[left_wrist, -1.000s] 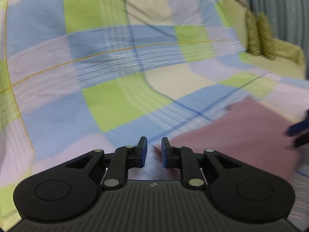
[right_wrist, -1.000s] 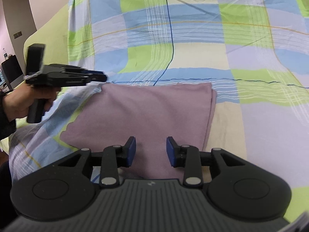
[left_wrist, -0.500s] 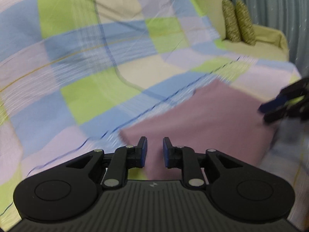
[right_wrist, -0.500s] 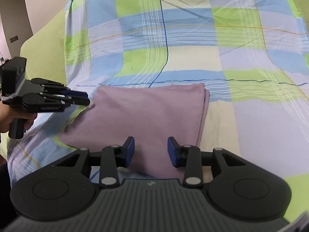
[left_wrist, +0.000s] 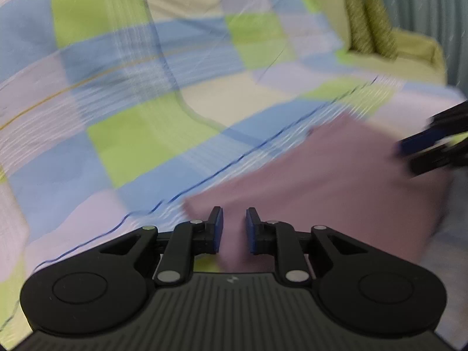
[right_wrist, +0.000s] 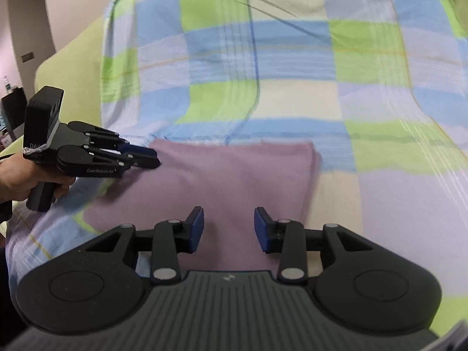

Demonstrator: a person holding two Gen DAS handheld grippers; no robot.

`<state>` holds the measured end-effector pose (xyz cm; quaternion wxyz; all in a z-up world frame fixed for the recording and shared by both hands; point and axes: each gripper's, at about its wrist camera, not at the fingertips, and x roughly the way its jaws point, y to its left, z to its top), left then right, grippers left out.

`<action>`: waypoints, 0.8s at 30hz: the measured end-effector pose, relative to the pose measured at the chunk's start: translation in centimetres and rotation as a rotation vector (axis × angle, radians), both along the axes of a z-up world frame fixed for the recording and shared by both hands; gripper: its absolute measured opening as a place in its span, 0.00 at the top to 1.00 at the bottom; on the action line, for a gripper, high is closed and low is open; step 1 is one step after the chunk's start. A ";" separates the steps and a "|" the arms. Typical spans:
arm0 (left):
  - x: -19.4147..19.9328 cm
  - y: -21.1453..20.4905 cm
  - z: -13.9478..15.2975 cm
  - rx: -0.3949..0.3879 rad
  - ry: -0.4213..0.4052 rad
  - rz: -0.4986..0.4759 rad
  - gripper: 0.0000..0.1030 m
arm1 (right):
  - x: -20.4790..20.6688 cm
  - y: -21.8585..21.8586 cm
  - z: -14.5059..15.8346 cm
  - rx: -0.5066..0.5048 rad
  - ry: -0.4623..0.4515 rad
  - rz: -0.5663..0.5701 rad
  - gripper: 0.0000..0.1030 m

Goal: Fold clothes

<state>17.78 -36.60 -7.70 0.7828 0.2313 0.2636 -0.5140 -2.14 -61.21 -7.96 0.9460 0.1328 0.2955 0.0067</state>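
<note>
A mauve cloth [right_wrist: 234,181], folded into a flat rectangle, lies on the checked bedsheet [right_wrist: 292,58]; it also shows in the left wrist view [left_wrist: 336,181]. My left gripper [left_wrist: 234,229] hovers over the cloth's left corner, its jaws a small gap apart and holding nothing. From the right wrist view the left gripper [right_wrist: 152,158] sits at the cloth's far left corner. My right gripper [right_wrist: 228,228] is open and empty above the cloth's near edge. It shows blurred at the right of the left wrist view [left_wrist: 409,149].
The sheet, in blue, green, lilac and cream checks, covers a sofa. Two olive cushions [left_wrist: 368,23] stand at the far end by a yellow-green armrest [left_wrist: 415,46]. A yellow-green sofa side [right_wrist: 76,67] and a wall are to the left.
The left gripper has swung over the cloth's left corner and its jaws have parted slightly. The right gripper has stayed above the near edge and opened a little wider.
</note>
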 end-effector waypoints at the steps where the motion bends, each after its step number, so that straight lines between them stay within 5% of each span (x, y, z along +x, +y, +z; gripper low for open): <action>1: -0.3 -0.5 0.0 0.001 -0.004 -0.017 0.77 | 0.8 0.1 0.0 -0.016 -0.004 0.013 0.67; 9: 2.3 -0.3 -1.5 0.029 -0.012 0.054 0.78 | 5.5 -1.1 -1.3 -0.117 0.075 0.063 0.68; 24: 0.6 1.4 0.6 0.058 0.000 0.098 0.74 | 2.6 -2.5 0.0 -0.143 0.106 -0.061 0.69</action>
